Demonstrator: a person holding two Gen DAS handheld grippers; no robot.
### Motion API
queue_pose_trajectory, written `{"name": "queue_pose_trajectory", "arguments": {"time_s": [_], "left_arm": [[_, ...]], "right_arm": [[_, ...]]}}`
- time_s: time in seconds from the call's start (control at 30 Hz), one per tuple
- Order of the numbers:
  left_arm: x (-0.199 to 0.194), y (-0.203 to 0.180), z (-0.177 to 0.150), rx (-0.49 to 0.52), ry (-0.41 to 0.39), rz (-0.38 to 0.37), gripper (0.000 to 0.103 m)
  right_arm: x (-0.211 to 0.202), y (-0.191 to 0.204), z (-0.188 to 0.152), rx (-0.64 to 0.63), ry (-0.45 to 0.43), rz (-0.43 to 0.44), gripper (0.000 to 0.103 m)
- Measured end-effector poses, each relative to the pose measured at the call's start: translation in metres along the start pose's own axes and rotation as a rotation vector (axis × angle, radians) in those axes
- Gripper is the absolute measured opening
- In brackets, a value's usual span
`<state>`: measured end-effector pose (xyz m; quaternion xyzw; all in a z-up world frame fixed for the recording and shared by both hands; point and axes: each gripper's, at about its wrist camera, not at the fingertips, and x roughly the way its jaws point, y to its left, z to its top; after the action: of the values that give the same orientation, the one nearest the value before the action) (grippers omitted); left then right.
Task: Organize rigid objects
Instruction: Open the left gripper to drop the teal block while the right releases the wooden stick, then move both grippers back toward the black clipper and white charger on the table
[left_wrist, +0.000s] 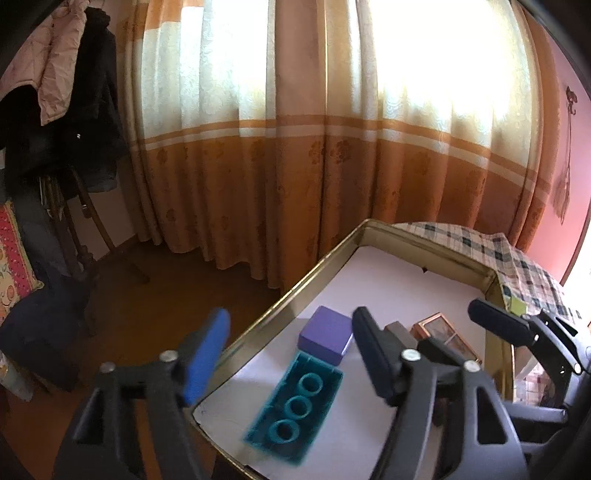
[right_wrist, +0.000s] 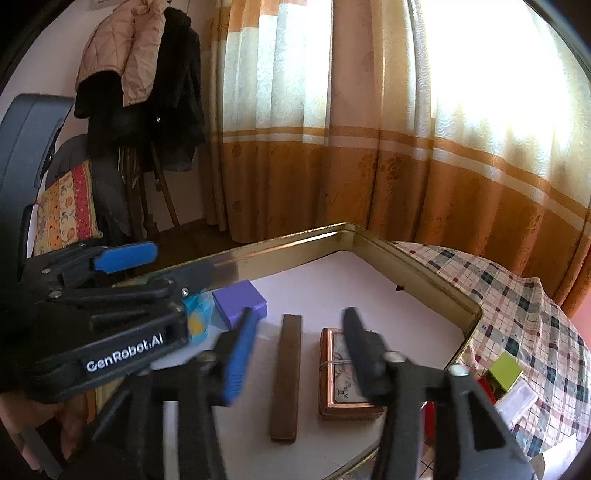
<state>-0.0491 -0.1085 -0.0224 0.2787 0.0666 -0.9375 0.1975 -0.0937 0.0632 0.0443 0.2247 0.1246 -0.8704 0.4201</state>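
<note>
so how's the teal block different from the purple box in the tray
The teal block is long, open on top and shows three rings inside; the purple box is short, squarish and closed on top. The teal block lies nearer the camera, the purple box just beyond its far end. Both lie inside the gold-rimmed tray on its white floor.

tray lying on the checked cloth | in it, left to right: brick, cube sitting just behind it, bar, framed box | small boxes lying right of the tray
</note>
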Motion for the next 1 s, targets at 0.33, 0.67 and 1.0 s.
{"name": "queue_pose_trajectory", "arguments": {"time_s": [0.33,0.67,1.0], "left_arm": [[-0.017,-0.006,0.001,-0.048,-0.030,-0.043,0.097],[-0.043,-0.062,-0.018,0.056,-0.052,-0.158,0.099],[-0.051,-0.085,-0.028,0.097,-0.027,-0.211,0.099]], "right_arm": [[-0.064,-0.026,-0.015,0.037,-0.026,-0.054,0.062],[-0.133,-0.121,-0.058,0.245,-0.018,-0.264,0.073],[-0.132,-0.130,-0.077,0.283,0.015,-0.278,0.073]]}}
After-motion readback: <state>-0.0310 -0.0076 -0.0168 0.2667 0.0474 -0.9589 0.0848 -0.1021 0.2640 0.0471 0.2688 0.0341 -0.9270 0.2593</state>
